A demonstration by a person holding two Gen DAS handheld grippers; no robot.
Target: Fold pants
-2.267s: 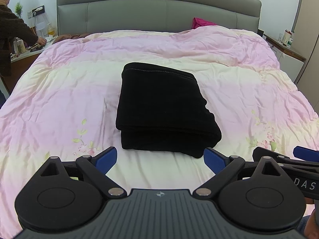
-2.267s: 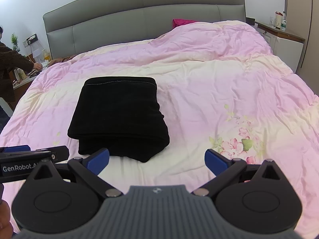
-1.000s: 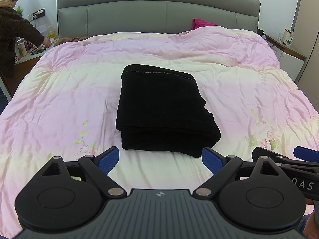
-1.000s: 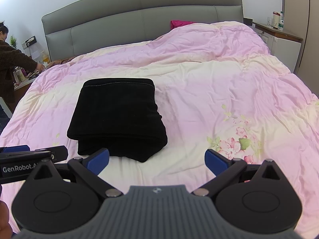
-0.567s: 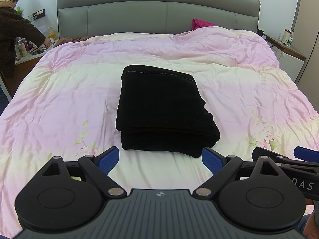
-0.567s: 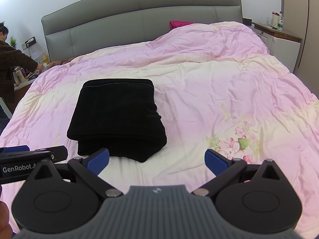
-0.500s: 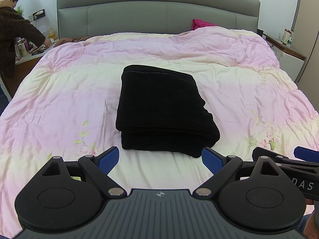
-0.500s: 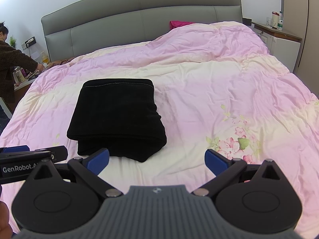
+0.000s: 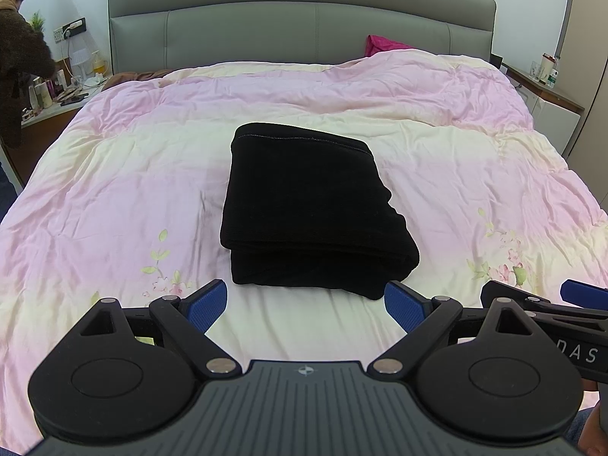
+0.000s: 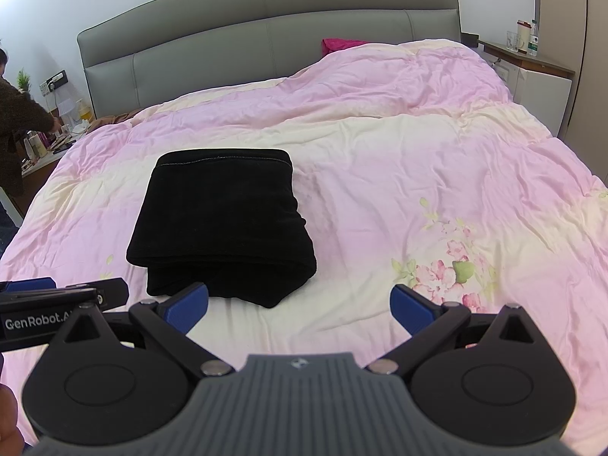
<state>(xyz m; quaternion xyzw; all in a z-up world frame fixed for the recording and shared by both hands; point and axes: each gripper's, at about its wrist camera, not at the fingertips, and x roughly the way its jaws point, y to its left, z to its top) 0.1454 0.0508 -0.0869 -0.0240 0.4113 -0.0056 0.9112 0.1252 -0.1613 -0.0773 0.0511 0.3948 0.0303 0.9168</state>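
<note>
Black pants (image 9: pixel 311 209) lie folded into a thick rectangular stack on the pink and cream quilt (image 9: pixel 114 197), waistband at the far end. In the right wrist view the same pants (image 10: pixel 224 224) sit left of centre. My left gripper (image 9: pixel 306 304) hovers just short of the stack's near edge, open, with nothing between its blue pads. My right gripper (image 10: pixel 300 306) is open too, held to the right of the stack's near corner, empty. Each gripper's side shows at the edge of the other's view.
A grey padded headboard (image 9: pixel 304 26) backs the bed. A person (image 9: pixel 15 72) stands at the left nightstand (image 9: pixel 49 106) among bottles. A magenta cloth (image 9: pixel 383 43) lies by the pillows. A white cabinet (image 10: pixel 539 76) with bottles stands at the right.
Both grippers have stayed nearly still and open. The pants have not moved. The person at the left nightstand has shifted a little.
</note>
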